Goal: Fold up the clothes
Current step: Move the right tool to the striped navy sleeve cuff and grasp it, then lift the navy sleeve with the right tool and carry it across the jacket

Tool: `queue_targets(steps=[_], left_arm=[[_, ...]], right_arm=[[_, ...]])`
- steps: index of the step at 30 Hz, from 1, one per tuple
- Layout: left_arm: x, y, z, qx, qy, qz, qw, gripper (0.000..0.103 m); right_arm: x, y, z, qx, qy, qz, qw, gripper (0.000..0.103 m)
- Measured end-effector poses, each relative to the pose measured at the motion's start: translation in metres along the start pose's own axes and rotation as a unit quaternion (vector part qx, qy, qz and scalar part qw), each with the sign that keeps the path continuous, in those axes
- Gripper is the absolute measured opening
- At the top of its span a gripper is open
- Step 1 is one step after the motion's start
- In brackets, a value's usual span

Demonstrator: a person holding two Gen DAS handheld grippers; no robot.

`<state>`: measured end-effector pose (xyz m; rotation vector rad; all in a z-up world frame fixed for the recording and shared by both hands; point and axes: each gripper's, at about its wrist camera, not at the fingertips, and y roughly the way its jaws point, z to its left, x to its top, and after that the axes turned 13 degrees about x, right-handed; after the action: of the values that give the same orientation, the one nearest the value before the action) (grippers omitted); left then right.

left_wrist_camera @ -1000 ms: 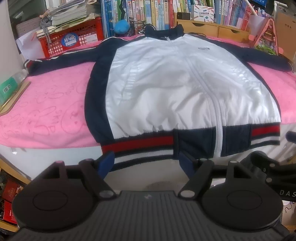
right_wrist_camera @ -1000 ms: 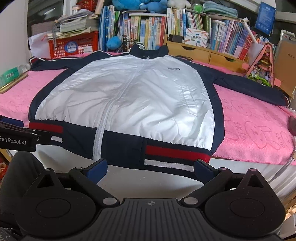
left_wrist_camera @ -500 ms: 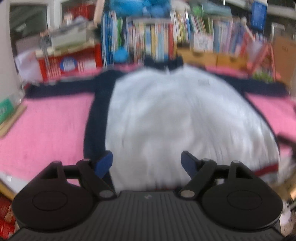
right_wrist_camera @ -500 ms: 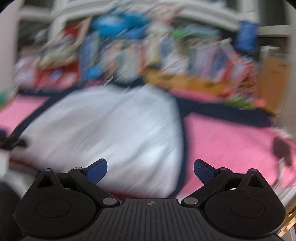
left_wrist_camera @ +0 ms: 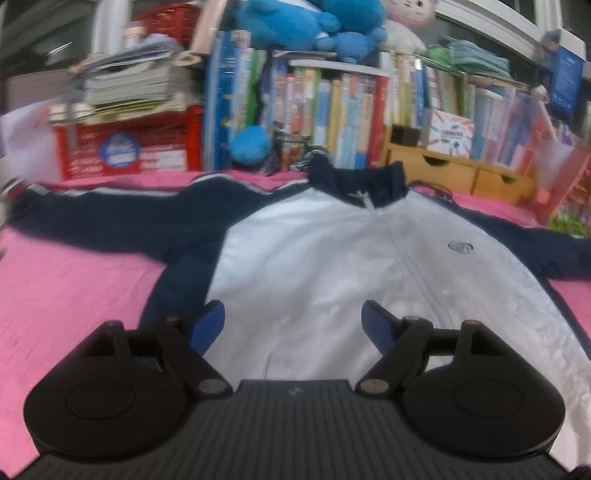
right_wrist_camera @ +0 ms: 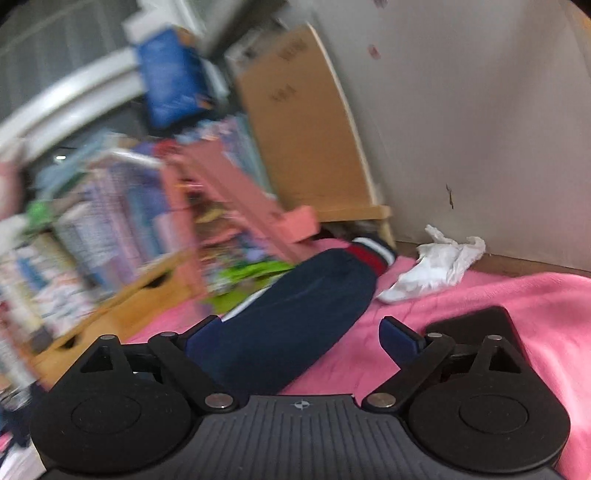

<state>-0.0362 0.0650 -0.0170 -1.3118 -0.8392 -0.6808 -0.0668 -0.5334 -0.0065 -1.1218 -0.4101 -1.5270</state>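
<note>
Left wrist view: left gripper (left_wrist_camera: 293,319) hangs over the white front of the jacket (left_wrist_camera: 332,266), blue fingers (left_wrist_camera: 208,321) spread wide, nothing between them.
Jacket: white body with navy side panels and navy collar (left_wrist_camera: 356,181), lying flat and face up on the pink blanket (left_wrist_camera: 74,291); a small dark logo (left_wrist_camera: 458,246) sits on the chest.
Sleeves, left wrist view: one navy sleeve (left_wrist_camera: 110,218) stretches out to the picture's left, the other runs off toward the right edge.
Backdrop, left wrist view: row of books (left_wrist_camera: 332,110) behind the collar, blue plush toy (left_wrist_camera: 306,22) on top of them, red crate (left_wrist_camera: 129,147) with stacked papers to the left, wooden drawer box (left_wrist_camera: 454,173) to the right.
Right wrist view: right gripper (right_wrist_camera: 301,332) has its fingers apart, holding nothing; the navy sleeve (right_wrist_camera: 291,317) lies between and beyond them, over the pink blanket (right_wrist_camera: 480,291). Whether the left fingertip touches the cloth cannot be told.
Cuff: red, white and navy striped band (right_wrist_camera: 371,251) at the sleeve's far end, near the wall.
Nearby, right wrist view: crumpled white tissue (right_wrist_camera: 436,262) just beside the cuff; pink toy house (right_wrist_camera: 236,199) and cardboard panel (right_wrist_camera: 303,129) behind the sleeve, much of it blurred.
</note>
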Motion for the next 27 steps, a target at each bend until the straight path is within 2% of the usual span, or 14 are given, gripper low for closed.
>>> queue_targets(steps=[5, 6, 7, 10, 11, 12, 14, 18, 21, 22, 23, 25, 26, 27], left_arm=[[0.009, 0.043, 0.013, -0.014, -0.016, 0.053, 0.9983, 0.081], [0.009, 0.050, 0.016, -0.012, -0.025, 0.070, 0.9972, 0.081], [0.009, 0.055, 0.018, -0.010, -0.028, 0.079, 0.9965, 0.081], [0.012, 0.057, 0.014, 0.005, -0.003, 0.085, 0.9964, 0.081], [0.013, 0.058, 0.012, 0.007, 0.006, 0.090, 0.9959, 0.081], [0.015, 0.059, 0.011, 0.010, 0.013, 0.096, 0.9953, 0.081], [0.017, 0.061, 0.012, 0.004, 0.014, 0.102, 0.9947, 0.081], [0.017, 0.066, 0.022, -0.011, -0.009, 0.088, 0.9960, 0.081], [0.013, 0.067, 0.031, -0.031, -0.022, 0.067, 0.9970, 0.081], [0.011, 0.067, 0.033, -0.034, -0.020, 0.057, 0.9976, 0.081], [0.007, 0.066, 0.034, -0.037, -0.016, 0.046, 0.9982, 0.082], [0.001, 0.065, 0.034, -0.039, -0.017, 0.033, 0.9985, 0.083], [0.001, 0.064, 0.034, -0.038, -0.021, 0.032, 0.9985, 0.083], [0.001, 0.064, 0.033, -0.037, -0.020, 0.033, 0.9986, 0.085]], right_arm=[[0.028, 0.093, -0.005, -0.080, -0.036, 0.036, 0.996, 0.092], [0.029, 0.106, -0.006, -0.094, -0.040, 0.047, 0.994, 0.087], [0.031, 0.119, -0.007, -0.109, -0.044, 0.059, 0.991, 0.080], [0.034, 0.135, -0.006, -0.140, -0.051, 0.076, 0.986, 0.047], [0.035, 0.134, -0.005, -0.144, -0.046, 0.076, 0.986, 0.026], [0.039, 0.127, -0.002, -0.138, -0.030, 0.075, 0.987, 0.015], [0.048, 0.105, 0.013, -0.112, -0.022, 0.059, 0.992, 0.008], [0.058, 0.057, 0.079, -0.022, -0.068, 0.016, 0.997, 0.006], [0.049, 0.022, 0.147, 0.095, -0.112, -0.004, 0.989, 0.006], [0.045, 0.017, 0.155, 0.114, -0.118, -0.005, 0.987, 0.006], [0.042, 0.019, 0.143, 0.101, -0.107, -0.003, 0.989, 0.010], [0.035, 0.024, 0.119, 0.075, -0.085, -0.001, 0.993, 0.039], [0.032, 0.026, 0.107, 0.063, -0.074, 0.000, 0.995, 0.078], [0.029, 0.028, 0.095, 0.050, -0.063, 0.001, 0.997, 0.089]])
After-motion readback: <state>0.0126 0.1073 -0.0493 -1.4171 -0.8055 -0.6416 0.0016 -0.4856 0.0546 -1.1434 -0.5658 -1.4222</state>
